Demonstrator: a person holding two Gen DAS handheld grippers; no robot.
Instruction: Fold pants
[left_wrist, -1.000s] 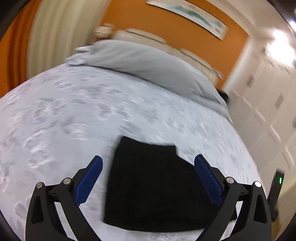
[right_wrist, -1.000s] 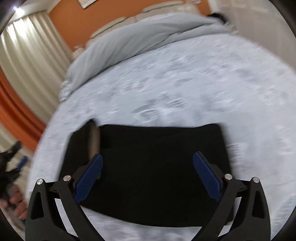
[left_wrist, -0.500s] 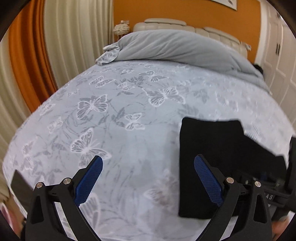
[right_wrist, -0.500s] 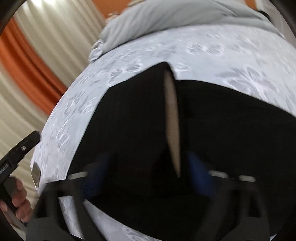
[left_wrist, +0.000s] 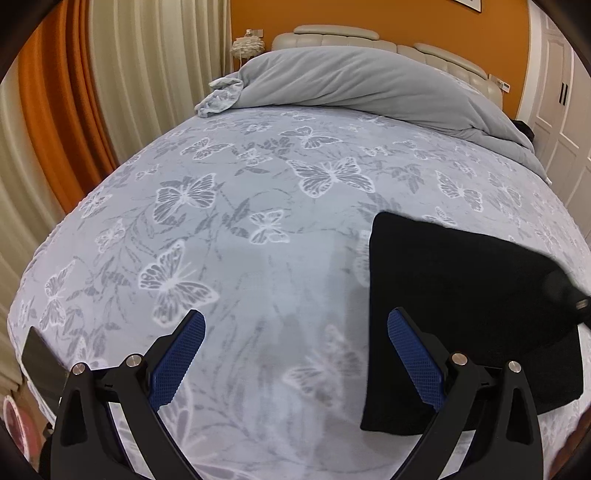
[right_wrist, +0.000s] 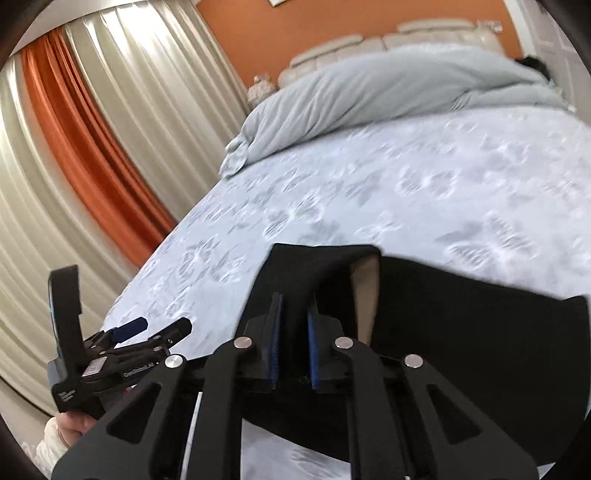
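Observation:
Black pants (left_wrist: 461, 302) lie folded in a rectangle on the butterfly-print bed sheet (left_wrist: 258, 221). My left gripper (left_wrist: 295, 350) hangs open over bare sheet, its right finger just above the pants' left edge, nothing between the pads. In the right wrist view my right gripper (right_wrist: 294, 306) is closing, its blue pads pinching a raised fold of the pants (right_wrist: 461, 332). A tan inner lining (right_wrist: 365, 291) shows at the lifted edge. The left gripper (right_wrist: 162, 326) appears at lower left, held by a hand (right_wrist: 74, 421).
A rumpled grey duvet (left_wrist: 369, 81) lies across the head of the bed below a cream headboard (left_wrist: 332, 33). Cream and orange curtains (left_wrist: 74, 110) hang along the left side. White wardrobe doors (left_wrist: 565, 110) stand at the right. A dark flat object (left_wrist: 37, 354) sits at the bed's left edge.
My right gripper went from wide open over the pants to pinching a fold and lifting it. My left gripper swung left, from straddling the pants to bare sheet.

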